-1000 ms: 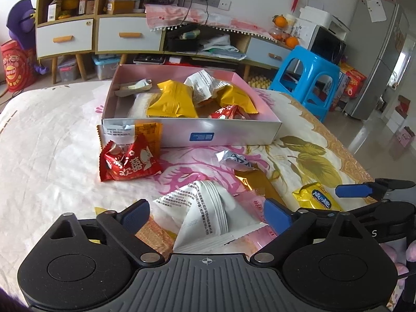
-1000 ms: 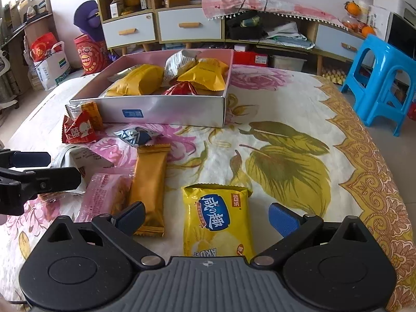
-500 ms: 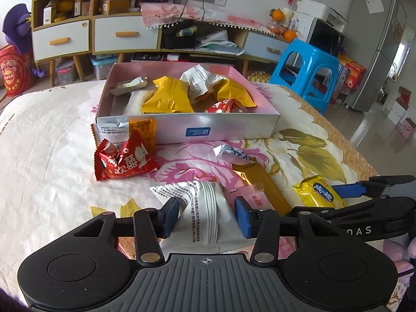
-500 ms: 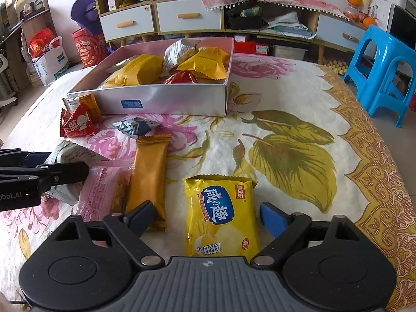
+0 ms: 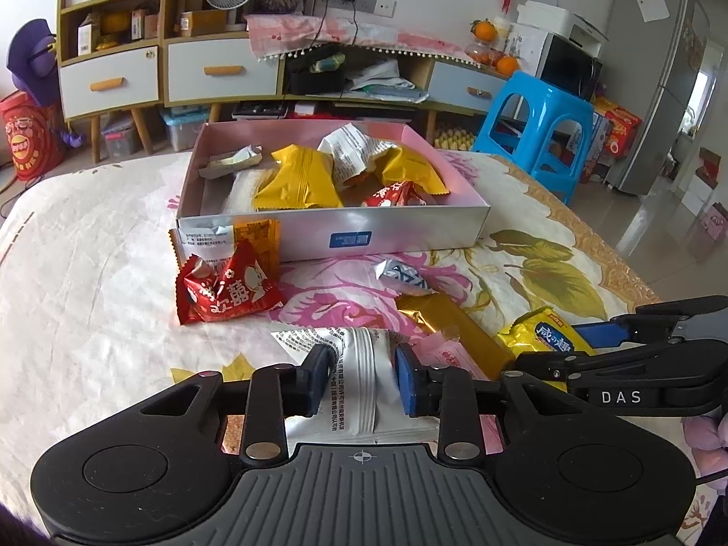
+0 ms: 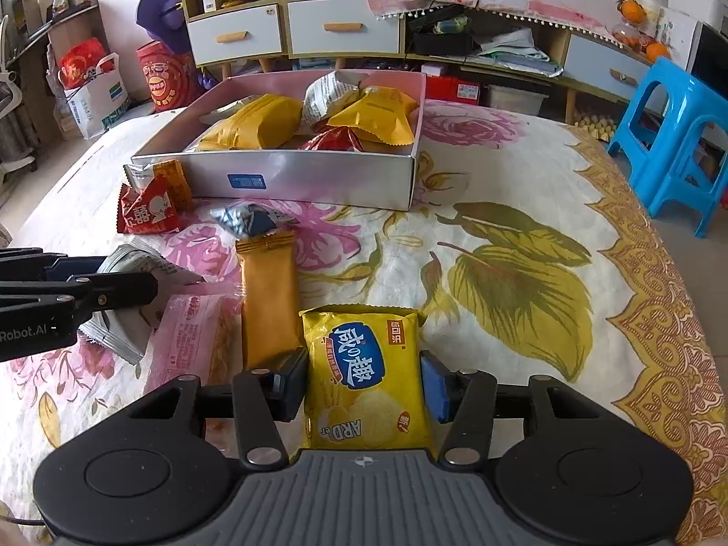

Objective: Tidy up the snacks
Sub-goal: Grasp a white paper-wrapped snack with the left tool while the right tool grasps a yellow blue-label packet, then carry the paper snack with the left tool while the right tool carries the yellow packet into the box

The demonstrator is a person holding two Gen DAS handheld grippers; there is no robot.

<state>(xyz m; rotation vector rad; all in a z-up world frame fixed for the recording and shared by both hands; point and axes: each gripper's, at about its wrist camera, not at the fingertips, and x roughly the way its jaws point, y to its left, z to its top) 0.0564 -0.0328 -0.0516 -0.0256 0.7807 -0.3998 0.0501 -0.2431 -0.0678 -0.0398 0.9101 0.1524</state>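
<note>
Floral bedspread (image 6: 523, 245), clear right half, box (image 6: 318, 177) far side

A pink-lined box (image 5: 327, 232) is sitting on the flowered tabletop (image 6: 523, 236), holding yellow, white and red snack packets. In front of it a red packet (image 5: 227, 291), a blue-silver candy (image 6: 248, 220), a long orange bar (image 6: 268, 300) and a pink packet (image 6: 191, 336) are lying flat. A white-silver pouch (image 5: 359, 386) and a yellow chip bag (image 6: 364, 373) are lying nearest.
</note>
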